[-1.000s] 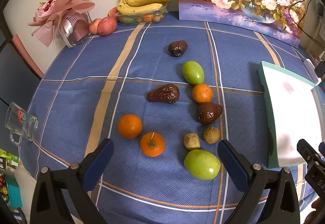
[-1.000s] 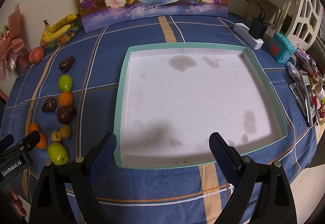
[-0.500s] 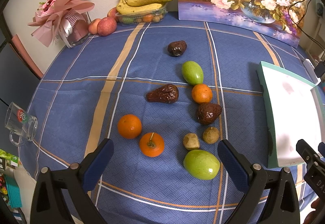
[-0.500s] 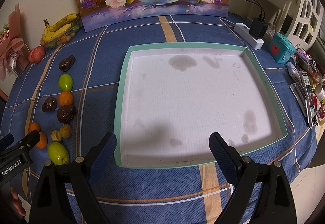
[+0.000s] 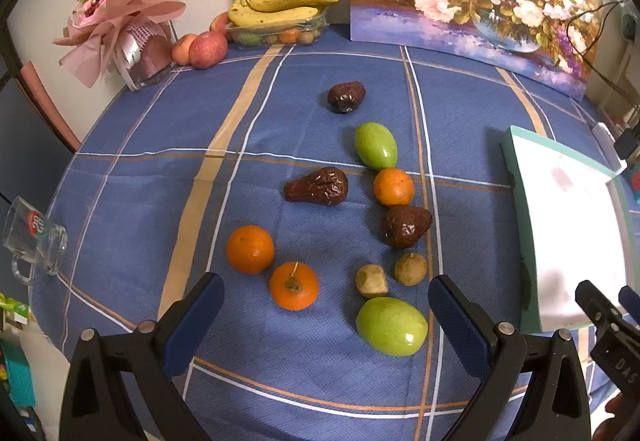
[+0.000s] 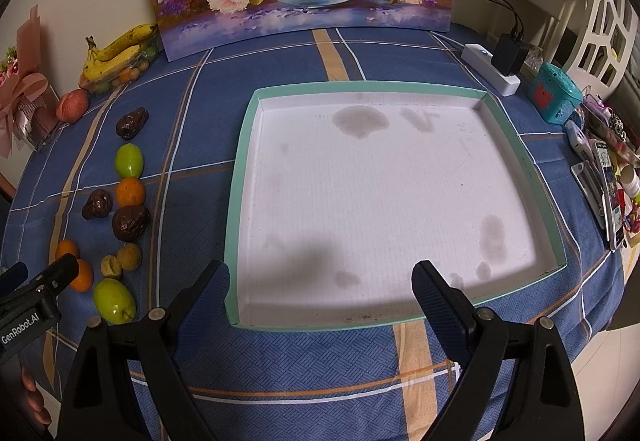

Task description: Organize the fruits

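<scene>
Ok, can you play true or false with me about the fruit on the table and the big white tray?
1. The tray has no fruit in it. True.
2. There are three oranges on the cloth. True.
3. The left gripper is squeezing a green fruit. False: it is open, and the nearest green fruit lies loose on the cloth.
4. The bananas lie in the tray. False: they sit on a clear box by the wall.
5. The right gripper is shut. False: it is open and holds nothing.
</scene>
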`<state>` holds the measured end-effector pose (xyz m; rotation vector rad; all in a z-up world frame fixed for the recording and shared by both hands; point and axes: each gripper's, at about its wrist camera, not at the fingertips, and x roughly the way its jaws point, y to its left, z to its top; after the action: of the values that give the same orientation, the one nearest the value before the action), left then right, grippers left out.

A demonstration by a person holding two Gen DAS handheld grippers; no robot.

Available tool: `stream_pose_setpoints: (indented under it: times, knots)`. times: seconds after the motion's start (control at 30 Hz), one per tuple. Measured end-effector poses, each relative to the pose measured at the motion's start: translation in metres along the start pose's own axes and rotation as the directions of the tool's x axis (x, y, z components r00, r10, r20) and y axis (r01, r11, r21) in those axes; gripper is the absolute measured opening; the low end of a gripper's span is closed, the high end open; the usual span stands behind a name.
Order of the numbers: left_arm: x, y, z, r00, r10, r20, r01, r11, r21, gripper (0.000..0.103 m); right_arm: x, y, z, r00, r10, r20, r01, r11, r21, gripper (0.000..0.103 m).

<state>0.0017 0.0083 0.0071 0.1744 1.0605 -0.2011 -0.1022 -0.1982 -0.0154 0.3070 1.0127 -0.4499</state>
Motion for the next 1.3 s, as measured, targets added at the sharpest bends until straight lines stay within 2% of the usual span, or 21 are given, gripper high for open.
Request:
stream_pose_setpoints:
  times: [0.13, 0.23, 0.37, 0.53, 0.63, 0.77, 0.9, 0.97, 1.0, 1.07, 1.13, 1.3]
  knots:
    - [-0.004, 0.006, 0.004, 0.999, -0.013, 0.036, 0.014, 1.000, -0.024, 0.103, -0.001, 0.002, -0.001, 1.000, 0.012, -0.001, -0.012, 1.000, -0.002, 0.093]
    - [-0.007, 0.016, 0.008, 0.997, -0.012, 0.075, 0.016, 0.998, -0.061, 0.103, -0.003, 0.004, 0.001, 0.998, 0.064, 0.002, -0.064, 0.998, 0.009, 0.093]
    - [-0.007, 0.043, 0.015, 0.993, -0.024, 0.118, 0.045, 0.984, -0.174, 0.103, -0.006, 0.013, 0.007, 0.993, 0.119, 0.029, -0.119, 0.993, 0.001, 0.093]
    - [0.002, 0.076, 0.016, 0.992, 0.006, 0.129, 0.030, 0.959, -0.281, 0.103, -0.008, 0.034, 0.013, 0.981, 0.186, 0.047, -0.184, 0.982, -0.053, 0.093]
    - [0.011, 0.083, 0.013, 0.997, -0.017, 0.080, 0.040, 0.954, -0.296, 0.103, -0.008, 0.048, 0.014, 0.973, 0.227, 0.041, -0.223, 0.971, -0.089, 0.093]
    - [0.030, 0.092, 0.004, 0.998, -0.054, -0.031, 0.041, 0.946, -0.323, 0.103, -0.007, 0.066, 0.013, 0.960, 0.279, 0.010, -0.275, 0.952, -0.137, 0.090]
    - [0.041, 0.095, 0.003, 0.994, -0.091, -0.068, 0.063, 0.939, -0.340, 0.101, 0.000, 0.078, 0.009, 0.950, 0.310, -0.033, -0.311, 0.938, -0.154, 0.076]
    - [0.044, 0.096, 0.005, 0.991, -0.113, -0.077, 0.079, 0.931, -0.356, 0.093, 0.004, 0.084, 0.007, 0.942, 0.329, -0.066, -0.335, 0.929, -0.156, 0.075]
    - [0.047, 0.096, 0.005, 0.988, -0.127, -0.084, 0.088, 0.926, -0.367, 0.089, 0.005, 0.087, 0.006, 0.938, 0.337, -0.080, -0.345, 0.925, -0.160, 0.071]
    - [0.048, 0.098, 0.008, 0.986, -0.140, -0.092, 0.096, 0.921, -0.377, 0.087, 0.009, 0.095, 0.003, 0.932, 0.346, -0.108, -0.360, 0.915, -0.182, 0.067]
    - [0.051, 0.100, 0.008, 0.983, -0.153, -0.097, 0.103, 0.915, -0.389, 0.080, 0.012, 0.105, -0.001, 0.925, 0.355, -0.136, -0.377, 0.903, -0.205, 0.067]
    - [0.063, 0.106, 0.009, 0.977, -0.174, -0.124, 0.107, 0.900, -0.422, 0.075, 0.024, 0.127, -0.009, 0.912, 0.354, -0.206, -0.398, 0.884, -0.245, 0.065]
